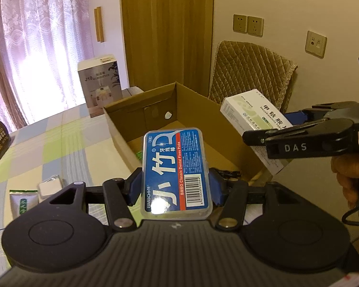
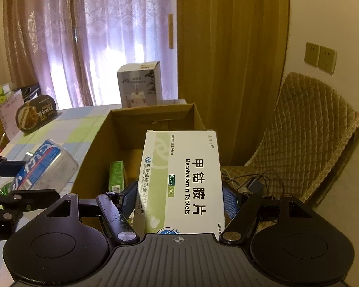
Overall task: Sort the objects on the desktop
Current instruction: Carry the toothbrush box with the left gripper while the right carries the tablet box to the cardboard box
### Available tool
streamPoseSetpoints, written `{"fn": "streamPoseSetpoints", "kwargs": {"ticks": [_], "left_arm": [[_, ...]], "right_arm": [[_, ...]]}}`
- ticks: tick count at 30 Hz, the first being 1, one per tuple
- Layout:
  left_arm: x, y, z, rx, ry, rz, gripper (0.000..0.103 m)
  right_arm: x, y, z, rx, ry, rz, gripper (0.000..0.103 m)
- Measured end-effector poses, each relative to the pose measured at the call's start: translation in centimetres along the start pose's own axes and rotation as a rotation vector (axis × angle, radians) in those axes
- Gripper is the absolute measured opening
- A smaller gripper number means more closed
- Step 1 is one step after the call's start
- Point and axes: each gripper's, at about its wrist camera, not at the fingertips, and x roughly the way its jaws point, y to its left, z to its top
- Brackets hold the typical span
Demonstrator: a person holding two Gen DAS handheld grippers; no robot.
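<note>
1. The floss pick case [image 1: 176,171], a clear plastic box with a blue label reading "BMBO Classic Dental Floss Picks" and a barcode, is clamped between the blue pads of the left claw [image 1: 176,186], held above the table [image 1: 47,138] at the near edge of the cardboard box [image 1: 141,110].
2. The medicine carton [image 2: 186,181], white and green, printed "Mecobalamin Tablets" and "0.5mg x 90", is clenched in the right claw [image 2: 179,203] over the open cardboard box.
3. Seen from the left wrist, the right claw's black arm bears the letters "DAS"; a hand [image 1: 351,177] shows beneath it.
4. Inside the cardboard box stands one green packet [image 2: 117,175].
5. On the checked tablecloth lie one green-and-white tube [image 1: 21,203] and, touching it, one small clear-wrapped white item [image 1: 50,186].
6. Further out sit one dark oval tin [image 2: 36,113] and one grey product box [image 2: 140,83] marked "J10".
7. Two wall sockets [image 2: 320,57] hang above one quilted chair [image 2: 308,129].
</note>
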Motion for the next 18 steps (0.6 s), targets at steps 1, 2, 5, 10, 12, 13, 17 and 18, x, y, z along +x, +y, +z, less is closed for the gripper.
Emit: {"fn": "streamPoseSetpoints", "kwargs": {"ticks": [1, 2, 5, 10, 12, 13, 17, 18], "left_arm": [[0.4, -0.1, 0.2, -0.002, 0.0, -0.004, 0.051], [0.8, -0.2, 0.4, -0.004, 0.001, -0.007, 0.051], [2.1, -0.4, 0.9, -0.012, 0.006, -0.014, 0.051], [3.9, -0.4, 1.3, -0.025, 0.019, -0.026, 0.051], [4.4, -0.4, 1.3, -0.028, 0.023, -0.028, 0.051], [4.7, -0.5, 1.3, -0.029, 0.024, -0.028, 0.051], [5.5, -0.6, 1.2, -0.031, 0.027, -0.034, 0.051], [5.6, -0.7, 1.2, -0.032, 0.028, -0.035, 0.051]], "right_arm": [[0.3, -0.2, 0.1, 0.009, 0.004, 0.006, 0.068], [0.6, -0.4, 0.2, 0.016, 0.009, 0.011, 0.068], [1.4, -0.7, 0.3, 0.021, 0.018, 0.017, 0.068], [2.6, -0.9, 0.5, 0.026, 0.025, 0.018, 0.068], [3.0, -1.1, 0.5, 0.025, 0.027, 0.013, 0.068], [3.2, -1.1, 0.5, 0.025, 0.029, 0.011, 0.068], [3.7, -1.5, 0.4, 0.023, 0.034, 0.004, 0.068], [3.8, -1.6, 0.4, 0.025, 0.035, 0.004, 0.068]]}}
